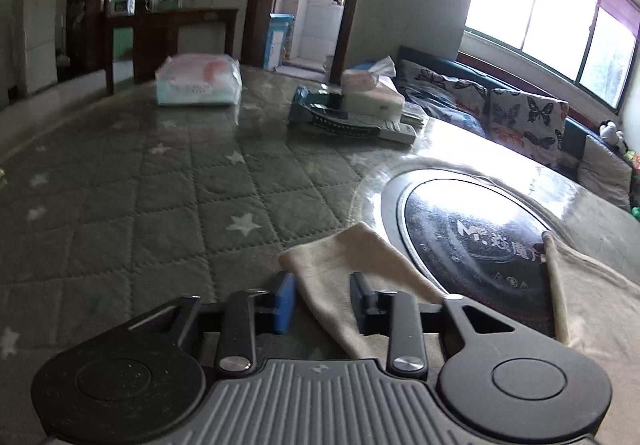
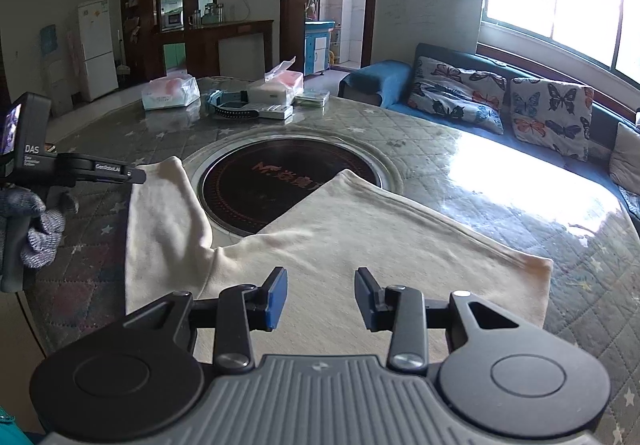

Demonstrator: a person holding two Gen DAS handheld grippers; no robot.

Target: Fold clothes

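A cream long-sleeved garment lies flat on the table, its body towards the right. One sleeve runs away to the left of a round black plate. In the left wrist view the sleeve's end lies between and just beyond the blue-padded fingers of my left gripper, which is open. My right gripper hovers open over the body of the garment with nothing between its fingers. In the right wrist view a gloved hand holds the left gripper at the sleeve's far end.
A round black hotplate is set into the glass-topped table, over a grey quilted star cloth. Tissue packs, boxes and a dark strap sit at the far side. A sofa with butterfly cushions runs along the right.
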